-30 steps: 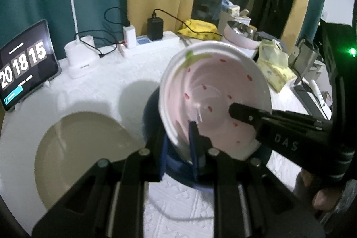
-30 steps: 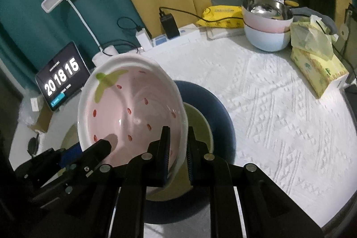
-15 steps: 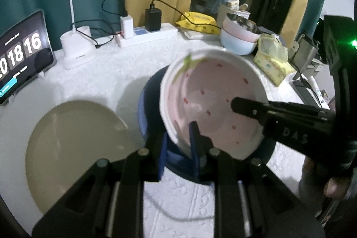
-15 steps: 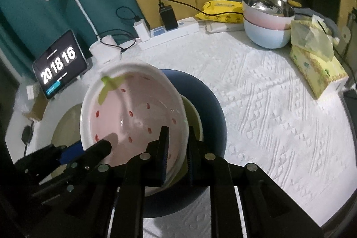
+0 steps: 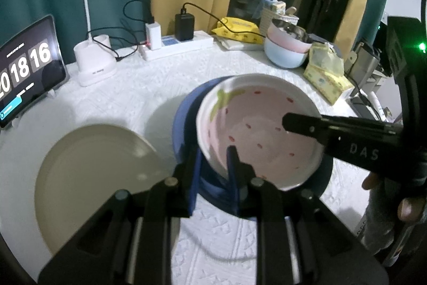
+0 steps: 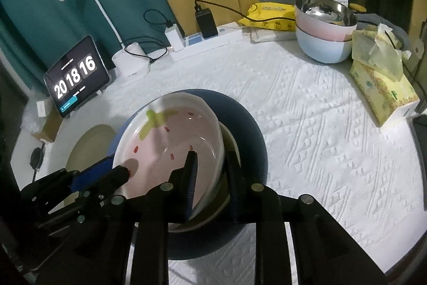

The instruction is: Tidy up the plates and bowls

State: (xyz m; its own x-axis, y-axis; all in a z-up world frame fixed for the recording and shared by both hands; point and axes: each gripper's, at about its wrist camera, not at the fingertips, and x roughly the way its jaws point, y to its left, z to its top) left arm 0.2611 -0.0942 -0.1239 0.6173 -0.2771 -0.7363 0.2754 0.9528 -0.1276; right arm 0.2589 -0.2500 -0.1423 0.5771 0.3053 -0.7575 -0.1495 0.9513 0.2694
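Two grippers straddle one rim. The left gripper (image 5: 213,164) and the right gripper (image 6: 210,172) each have their fingers parted around the edge of a white ceramic bowl with a pink strawberry-painted inside (image 6: 170,140), one finger inside and one outside, not pinching. This bowl sits tilted in a cream bowl (image 6: 229,143), nested in a dark blue bowl (image 6: 248,130) mid-table. One beige round plate (image 5: 90,167) lies beside them. A pink and a pale blue bowl are stacked (image 6: 324,34) at the white textured tablecloth's (image 6: 307,103) far edge.
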